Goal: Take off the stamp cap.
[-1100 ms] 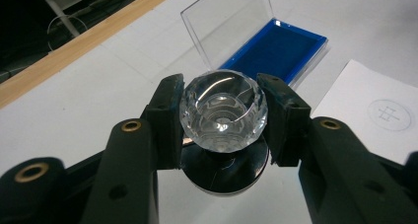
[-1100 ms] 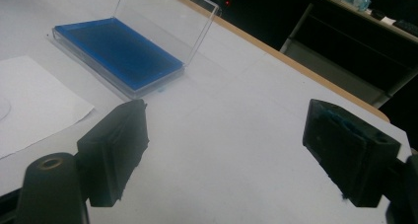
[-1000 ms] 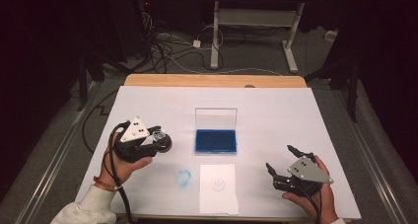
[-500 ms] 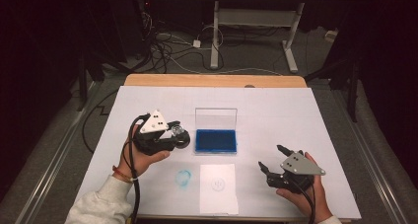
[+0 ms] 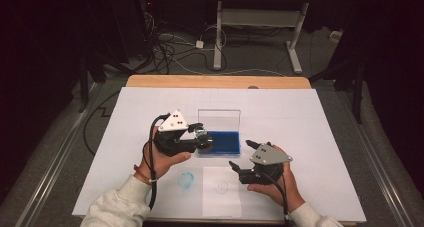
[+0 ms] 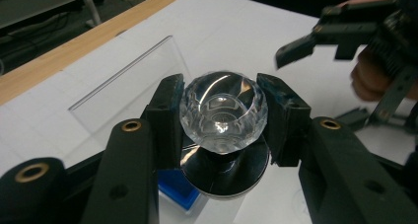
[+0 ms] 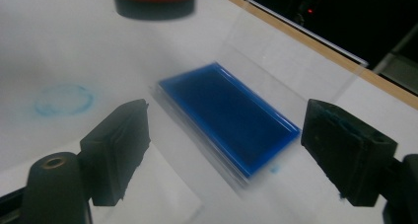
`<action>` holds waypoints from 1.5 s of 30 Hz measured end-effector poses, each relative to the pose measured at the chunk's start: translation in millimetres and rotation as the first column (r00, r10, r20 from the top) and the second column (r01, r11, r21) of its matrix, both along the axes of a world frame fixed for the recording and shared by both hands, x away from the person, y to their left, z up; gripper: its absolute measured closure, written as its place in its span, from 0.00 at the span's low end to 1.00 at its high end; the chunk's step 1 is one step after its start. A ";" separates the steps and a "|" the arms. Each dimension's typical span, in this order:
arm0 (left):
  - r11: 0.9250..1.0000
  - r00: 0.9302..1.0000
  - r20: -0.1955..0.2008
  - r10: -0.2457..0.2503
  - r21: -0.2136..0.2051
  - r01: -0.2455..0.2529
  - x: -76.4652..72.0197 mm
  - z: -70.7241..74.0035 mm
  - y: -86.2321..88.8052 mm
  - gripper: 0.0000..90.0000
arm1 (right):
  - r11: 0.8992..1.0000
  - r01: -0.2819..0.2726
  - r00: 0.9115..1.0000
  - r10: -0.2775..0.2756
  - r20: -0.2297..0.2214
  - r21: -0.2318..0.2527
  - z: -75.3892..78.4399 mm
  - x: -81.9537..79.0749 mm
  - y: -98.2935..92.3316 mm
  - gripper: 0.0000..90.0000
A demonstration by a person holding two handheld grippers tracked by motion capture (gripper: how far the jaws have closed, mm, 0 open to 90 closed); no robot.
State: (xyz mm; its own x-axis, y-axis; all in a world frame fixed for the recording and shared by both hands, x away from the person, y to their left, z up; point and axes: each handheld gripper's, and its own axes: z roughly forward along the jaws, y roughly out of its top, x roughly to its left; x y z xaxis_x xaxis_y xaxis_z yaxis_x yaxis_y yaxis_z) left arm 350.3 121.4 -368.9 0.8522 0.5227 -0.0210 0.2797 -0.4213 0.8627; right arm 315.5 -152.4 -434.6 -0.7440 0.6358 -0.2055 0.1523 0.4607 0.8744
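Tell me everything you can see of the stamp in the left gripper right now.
The stamp has a clear, faceted, knob-like handle that looks like glass or acrylic, set on a round, dark, shiny base with a red band seen in the right gripper view. The left gripper is shut on the handle, one black pad on each side. It hangs above the left end of the blue ink pad, base down; whether the base touches the pad I cannot tell. The pad's clear lid stands open behind it.

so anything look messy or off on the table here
A faint blue ring-shaped smudge marks the white table cover left of the paper sheet, near the front edge, looking like ink stamped off the paper. The blue ink pad lies level, lid open.
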 end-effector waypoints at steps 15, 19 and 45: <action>0.998 0.998 -0.015 -0.054 -0.027 0.053 -11.0 -7.2 -18.3 0.61 | 0.998 -0.052 0.998 0.052 -0.020 0.031 -8.4 6.6 48.2 0.26; 0.998 0.998 -0.016 -0.066 -0.023 0.066 -12.8 -8.5 -22.7 0.61 | 0.999 -0.043 0.998 0.044 -0.034 0.026 -10.2 8.6 47.7 0.29; 0.995 0.995 -0.008 -0.104 -0.002 0.104 -17.3 -13.3 -27.7 0.61 | 0.996 -0.087 0.995 0.086 -0.048 -0.014 -6.4 5.5 43.2 0.42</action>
State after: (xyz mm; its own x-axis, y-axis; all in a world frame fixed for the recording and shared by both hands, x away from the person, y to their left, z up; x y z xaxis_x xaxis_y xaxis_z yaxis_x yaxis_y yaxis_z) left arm 333.0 93.7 -382.2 0.9018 0.4312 -0.0288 0.2415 -0.4476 0.8610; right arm 321.0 -109.2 -441.0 -0.8050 0.5658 -0.1786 0.1521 0.4878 0.8596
